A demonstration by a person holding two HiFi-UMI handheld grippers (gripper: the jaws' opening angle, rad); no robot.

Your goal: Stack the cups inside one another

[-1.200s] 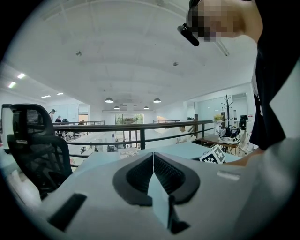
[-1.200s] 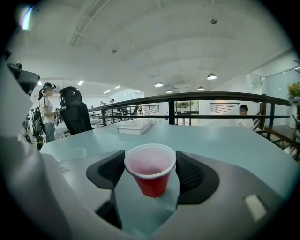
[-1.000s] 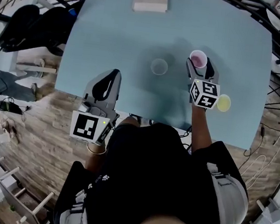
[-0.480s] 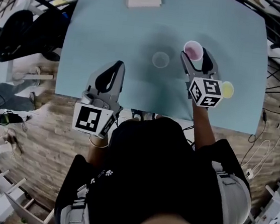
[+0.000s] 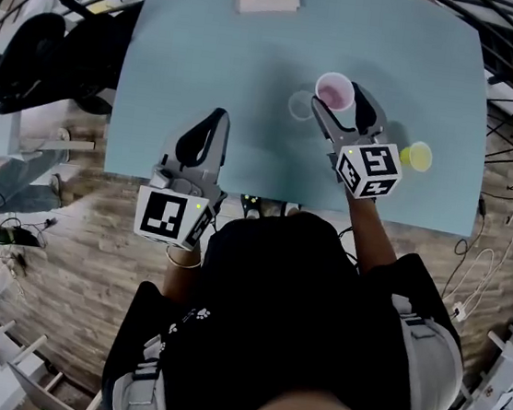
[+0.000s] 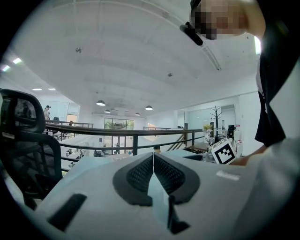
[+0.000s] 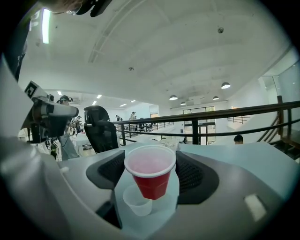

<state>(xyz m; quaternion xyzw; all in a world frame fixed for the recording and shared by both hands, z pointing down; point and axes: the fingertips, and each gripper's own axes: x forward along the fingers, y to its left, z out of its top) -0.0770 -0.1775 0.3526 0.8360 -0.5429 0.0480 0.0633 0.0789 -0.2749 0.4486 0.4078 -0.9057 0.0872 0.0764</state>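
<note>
The right tongs point(image 7: 151, 174) gripped a tapered red plastic cup with a pale inside point(image 7: 150, 171). It was seemingly lifted, at centre frame in the head view, just right of a small clear plastic cup point(image 5: 300, 105) on the smooth pale blue table point(image 5: 193, 43). The step looked like nesting these two, which next called for centring and lowering. A yellow plastic cup point(image 5: 416, 156) stood at the right. The left tongs point(image 6: 153, 166) were pressed together, empty.

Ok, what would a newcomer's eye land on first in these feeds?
The red cup, gripped in the right tool and lifted above the pale blue table, close to the clear cup standing on it. Next, the yellow cup alone near the table's right edge, and the left tool, shut and empty, at the near edge.
</note>
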